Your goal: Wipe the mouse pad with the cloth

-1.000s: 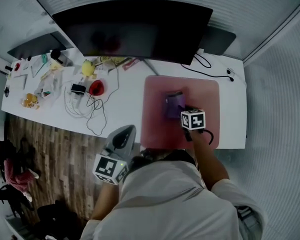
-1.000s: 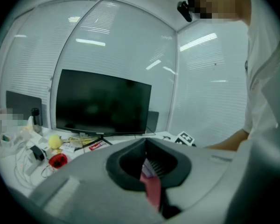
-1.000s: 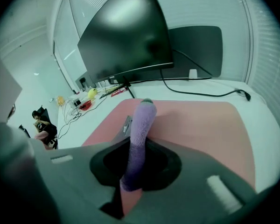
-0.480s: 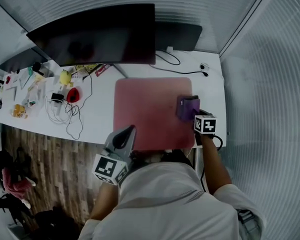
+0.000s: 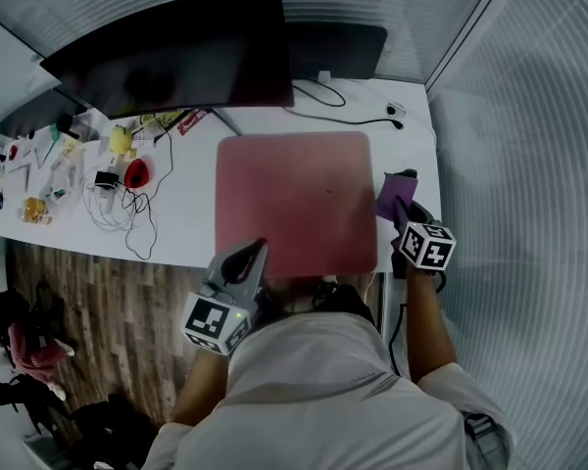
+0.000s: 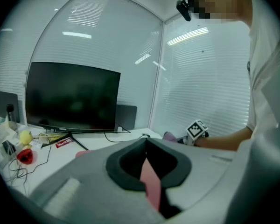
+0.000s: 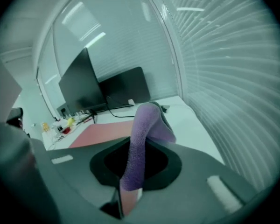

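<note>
The pink mouse pad (image 5: 294, 204) lies on the white desk (image 5: 191, 223) in front of the black monitor (image 5: 167, 57). A purple cloth (image 5: 396, 196) hangs just off the pad's right edge, above the desk's right end. My right gripper (image 5: 404, 213) is shut on it; in the right gripper view the cloth (image 7: 149, 120) rises from between the jaws and droops forward, with the pad (image 7: 102, 132) off to the left. My left gripper (image 5: 251, 255) hovers at the pad's near left corner, shut on nothing (image 6: 146, 143).
A tangle of white cables (image 5: 127, 209), a red object (image 5: 135, 172), a yellow object (image 5: 121, 140) and small clutter fill the desk's left part. A dark panel (image 5: 335, 47) and a cable with a plug (image 5: 394, 111) sit at the back right. Wood floor (image 5: 98, 302) lies below.
My right gripper has carried the cloth from the middle of the pad rightwards, past its right edge. The left gripper has hardly moved.
</note>
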`<action>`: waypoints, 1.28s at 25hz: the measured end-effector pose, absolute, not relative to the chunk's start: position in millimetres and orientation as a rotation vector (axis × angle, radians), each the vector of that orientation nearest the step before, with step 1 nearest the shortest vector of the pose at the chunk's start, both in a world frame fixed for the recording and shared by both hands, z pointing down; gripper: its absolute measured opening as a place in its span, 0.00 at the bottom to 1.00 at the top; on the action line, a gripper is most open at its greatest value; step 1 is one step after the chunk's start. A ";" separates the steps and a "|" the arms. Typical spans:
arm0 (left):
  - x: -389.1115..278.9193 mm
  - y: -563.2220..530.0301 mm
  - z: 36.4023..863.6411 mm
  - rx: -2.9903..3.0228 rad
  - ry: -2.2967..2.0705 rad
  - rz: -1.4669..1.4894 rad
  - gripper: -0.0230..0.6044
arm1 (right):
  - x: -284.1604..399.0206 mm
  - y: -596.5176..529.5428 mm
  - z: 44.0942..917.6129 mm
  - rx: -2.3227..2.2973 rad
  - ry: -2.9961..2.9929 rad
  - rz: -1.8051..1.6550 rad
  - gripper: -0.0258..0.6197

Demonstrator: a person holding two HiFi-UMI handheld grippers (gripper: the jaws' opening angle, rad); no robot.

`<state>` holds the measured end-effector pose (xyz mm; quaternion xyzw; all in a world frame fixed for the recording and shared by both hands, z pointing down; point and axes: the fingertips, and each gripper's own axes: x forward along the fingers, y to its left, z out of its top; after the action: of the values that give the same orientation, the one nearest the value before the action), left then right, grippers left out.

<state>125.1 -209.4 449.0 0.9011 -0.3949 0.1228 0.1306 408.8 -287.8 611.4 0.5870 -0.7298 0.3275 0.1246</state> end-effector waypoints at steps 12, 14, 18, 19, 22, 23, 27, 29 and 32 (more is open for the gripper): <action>-43.1 -182.9 433.9 2.558 -1.275 0.324 0.04 | 106.3 -265.3 554.5 1.177 -2.489 1.002 0.11; -82.4 -175.7 436.8 2.525 -1.312 0.320 0.04 | 50.5 -259.7 560.9 1.091 -2.505 1.000 0.11; -152.3 -157.6 452.5 2.457 -1.381 0.311 0.04 | -44.9 -250.9 585.0 0.947 -2.518 0.981 0.11; -167.6 -153.5 456.5 2.441 -1.393 0.308 0.04 | -64.6 -249.4 593.0 0.919 -2.506 0.976 0.11; -201.5 -148.5 464.2 2.416 -1.411 0.311 0.04 | -106.3 -250.4 620.3 0.886 -2.434 0.975 0.11; -207.6 -148.9 464.4 2.419 -1.412 0.312 0.04 | -112.3 -251.5 628.8 0.891 -2.403 0.973 0.11; -214.3 -153.6 458.5 2.441 -1.421 0.286 0.04 | -99.1 -251.3 650.6 0.954 -2.288 0.929 0.11; -208.7 -155.1 457.8 2.449 -1.411 0.278 0.04 | -76.2 -251.0 655.9 1.015 -2.248 0.920 0.11; -187.6 -155.8 458.9 2.464 -1.368 0.279 0.04 | -33.6 -252.4 661.3 1.110 -2.202 0.930 0.11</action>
<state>-187.6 -155.8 458.9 0.8597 -0.4771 0.0974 0.1542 -33.6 -252.4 661.3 0.4078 -0.8089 0.3416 0.2505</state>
